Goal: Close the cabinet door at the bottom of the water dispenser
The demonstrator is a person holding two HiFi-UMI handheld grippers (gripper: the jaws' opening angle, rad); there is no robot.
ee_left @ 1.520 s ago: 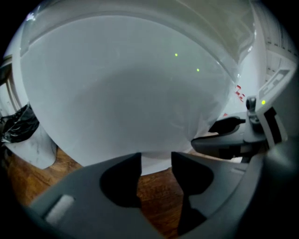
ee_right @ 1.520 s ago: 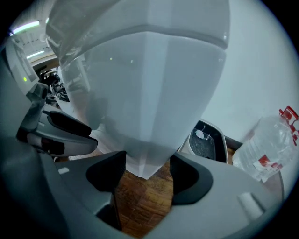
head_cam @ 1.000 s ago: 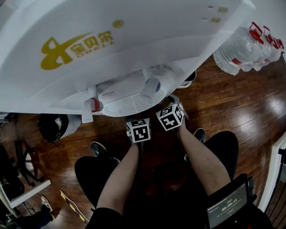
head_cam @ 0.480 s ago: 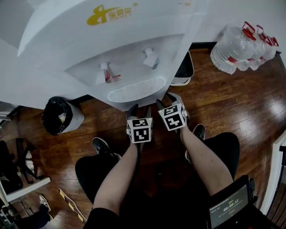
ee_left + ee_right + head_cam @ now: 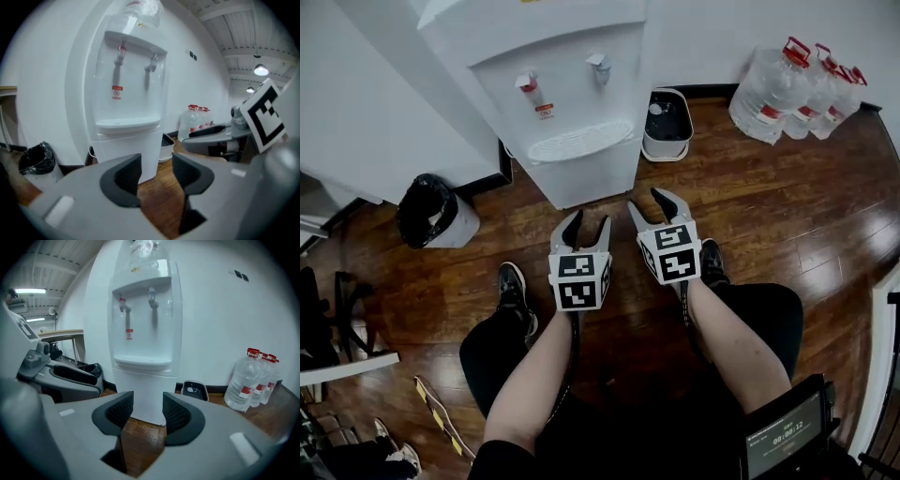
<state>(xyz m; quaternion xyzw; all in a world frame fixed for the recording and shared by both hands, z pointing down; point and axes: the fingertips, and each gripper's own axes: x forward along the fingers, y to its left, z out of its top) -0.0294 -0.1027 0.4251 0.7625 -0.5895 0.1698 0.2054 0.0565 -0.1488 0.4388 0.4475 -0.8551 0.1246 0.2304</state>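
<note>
Dark-brown plank floor [image 5: 787,216], glossy, glare streaks along the boards; plain white walls [image 5: 712,37] behind.

Water dispenser [image 5: 572,103] sits at 12 o'clock from both claws. It is a white plastic boxy body with a recessed tap bay, a red-tagged tap [image 5: 528,84], a grey tap [image 5: 600,64] and an oval slotted drip grille [image 5: 577,142] underneath. Cabinet door [image 5: 586,178] is the flat white panel at the bottom front. It is seen flush with the body in both gripper views, and no gap is made out.

Left claw [image 5: 588,225]: grey moulded shell, black ribbed pads [image 5: 126,180]. The jaws are held apart with only floor seen between them.

Right claw [image 5: 654,208]: same build, to the right of the left claw and slightly nearer the dispenser. Its jaws have just been closing but are still parted, with nothing caught between the pads. Floor and the door's lower edge are seen through the gap.

Both claws are held clear of the dispenser, with no contact.

Around the dispenser:
- At 1 o'clock, just beside it, a rounded-square white tray [image 5: 667,120] with a dark inside.
- At 2 o'clock, against the wall, a cluster of clear plastic bottles [image 5: 787,89] with red caps and handles.
- At 10 o'clock, a round bin [image 5: 431,211] lined with a crumpled black bag.
</note>
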